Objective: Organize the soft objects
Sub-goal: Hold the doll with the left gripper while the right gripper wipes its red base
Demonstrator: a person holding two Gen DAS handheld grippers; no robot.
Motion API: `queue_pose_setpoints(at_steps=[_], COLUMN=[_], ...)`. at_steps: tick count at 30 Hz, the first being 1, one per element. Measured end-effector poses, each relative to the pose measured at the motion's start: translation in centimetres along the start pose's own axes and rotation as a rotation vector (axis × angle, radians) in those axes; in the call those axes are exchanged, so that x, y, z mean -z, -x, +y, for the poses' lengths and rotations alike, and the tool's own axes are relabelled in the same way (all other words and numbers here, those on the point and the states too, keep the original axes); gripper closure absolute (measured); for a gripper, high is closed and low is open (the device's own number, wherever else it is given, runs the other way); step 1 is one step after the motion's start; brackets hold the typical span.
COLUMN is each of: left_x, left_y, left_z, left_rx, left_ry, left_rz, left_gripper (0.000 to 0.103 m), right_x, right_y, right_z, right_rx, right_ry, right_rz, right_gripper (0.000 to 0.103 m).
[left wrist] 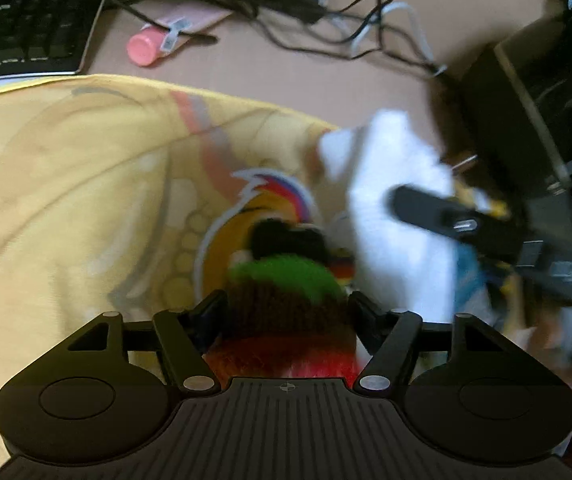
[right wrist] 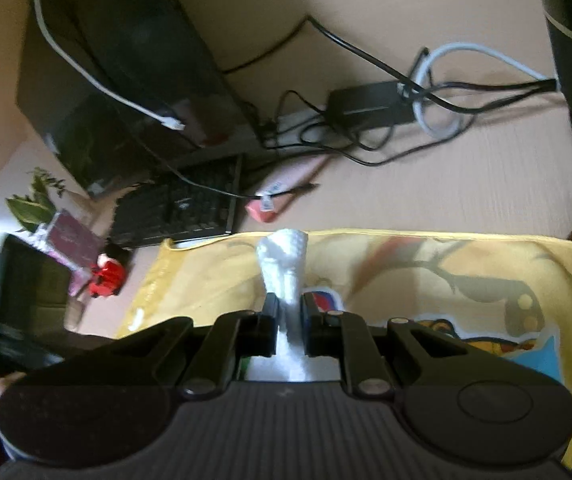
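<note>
Soft objects: a striped knit piece point(left wrist: 286, 312) with black, green, brown and red bands, and a white textured cloth point(right wrist: 284, 268), each gripped by one claw above a yellow printed cloth point(left wrist: 78, 184).
Left claw point(left wrist: 286, 320): clamped on the knit piece, which fills the gap between the two fingers and bulges forward past their tips; the view is blurred.
Right claw point(right wrist: 289, 320): clamped on the white cloth, pinching it into a narrow waist; the cloth flares out above the fingertips and widens again behind them.
Right claw from the left view: it comes in from the right edge, one black finger lying across the white cloth.
Yellow printed cloth: spread flat under both claws, with a colourful cartoon print and a branch motif.
Surface point(right wrist: 426, 184): pale tan, carrying the yellow cloth.
Beyond the cloth: a black keyboard point(right wrist: 178, 208) at its far edge, a pink tube point(left wrist: 146, 46) just beside, then tangled cables point(right wrist: 366, 136) and a black power adapter point(right wrist: 370, 106).
Far left in the right view: a dark box point(right wrist: 126, 76), a small red figure point(right wrist: 106, 274), some green leaves point(right wrist: 32, 204).
</note>
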State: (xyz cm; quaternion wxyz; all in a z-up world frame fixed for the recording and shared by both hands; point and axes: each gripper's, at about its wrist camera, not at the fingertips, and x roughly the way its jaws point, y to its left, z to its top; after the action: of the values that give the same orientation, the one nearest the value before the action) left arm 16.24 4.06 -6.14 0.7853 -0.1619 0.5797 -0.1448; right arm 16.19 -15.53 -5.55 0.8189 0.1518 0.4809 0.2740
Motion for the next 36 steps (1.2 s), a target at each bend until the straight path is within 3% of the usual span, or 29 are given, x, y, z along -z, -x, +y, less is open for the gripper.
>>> queue_pose_setpoints(at_steps=[2,6,19,27,31,36], left_x=[0.1,-0.2,-1.4,0.3,1.4,2.6], left_y=[-0.3,-0.2,1.7,3.4,4.4,6.1], left_z=[-0.1,0.1,0.9,2.3,3.1,2.3], left_rx=[-0.023,-0.076,-0.033,-0.020,-0.007,-0.032], left_ry=[0.000,-0.009,0.055,0.112,0.136,0.046], left_rz=[0.002,-0.005,-0.073,-0.120,-0.155,-0.197], left_gripper=[0.019,0.015,0.009,0.006,0.006,0.006], right_x=[0.1,0.4,1.9,2.4,2.5,2.3], right_y=[0.0,-0.2,-1.4,-1.0,0.4,3.1], right_z=[0.1,0.1,-1.7,-1.6,-0.8,-1.5], right_rx=[-0.016,-0.050,-0.006,0.129,0.230,0.084], right_ry=[0.005,-0.007,-0.006,0.063,0.156,0.034], right_rz=[0.001,0.014,0.106,0.108,0.070,0.049], right_gripper=[0.088,0.088,0.088,0.089,0.089,0.089])
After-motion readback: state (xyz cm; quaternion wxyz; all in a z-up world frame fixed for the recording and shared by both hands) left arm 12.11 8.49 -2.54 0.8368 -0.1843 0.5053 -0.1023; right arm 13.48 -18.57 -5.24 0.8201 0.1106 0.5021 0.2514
